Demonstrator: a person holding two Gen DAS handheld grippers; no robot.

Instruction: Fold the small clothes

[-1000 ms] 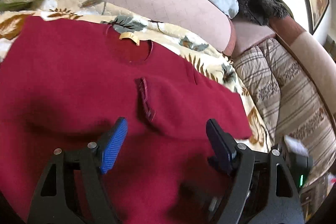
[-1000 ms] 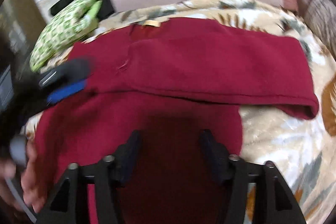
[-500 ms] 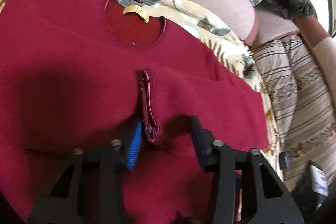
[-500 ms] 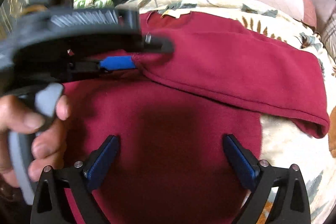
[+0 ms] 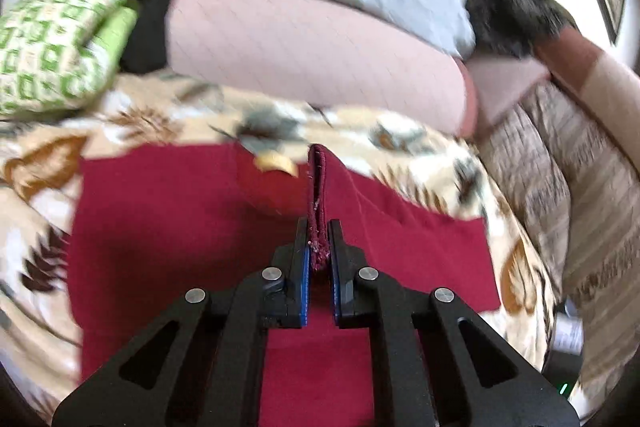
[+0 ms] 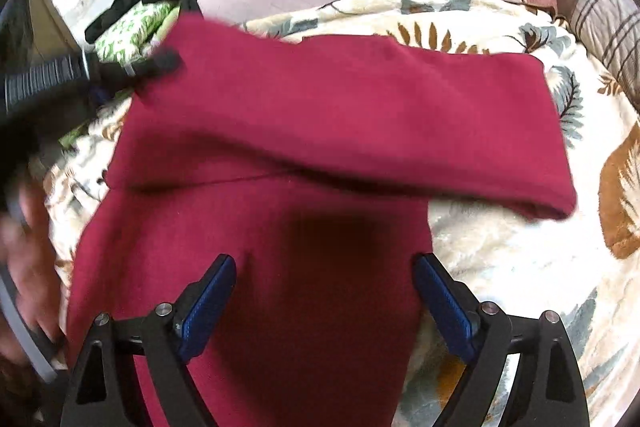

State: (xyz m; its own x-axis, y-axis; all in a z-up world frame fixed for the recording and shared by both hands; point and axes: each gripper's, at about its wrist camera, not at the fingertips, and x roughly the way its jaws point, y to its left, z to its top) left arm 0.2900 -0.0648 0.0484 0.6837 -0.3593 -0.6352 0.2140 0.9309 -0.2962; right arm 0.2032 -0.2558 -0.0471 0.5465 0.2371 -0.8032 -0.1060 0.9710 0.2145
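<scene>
Red sweater (image 6: 280,227) lies on the leaf-print blanket (image 6: 500,247), one sleeve (image 6: 360,115) folded across its body. Left gripper (image 5: 319,251), at 10 o'clock in the right wrist view, is clamped on the sleeve's cuff (image 5: 318,195), raised off the body. Right gripper (image 6: 324,299), at 6 o'clock, stands wide apart above the body, holding nothing. Pink cushion (image 5: 312,47) lies at 12 o'clock.

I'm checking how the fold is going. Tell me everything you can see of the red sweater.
The red sweater is a dark crimson knit, soft and slightly fuzzy, spread on a leaf-patterned blanket. A tan neck label shows at its collar. One sleeve lies folded across the chest. The left gripper is shut on the sleeve cuff, with its stitched hem showing, and holds it raised off the body. The right gripper hovers open over the lower part.
</scene>
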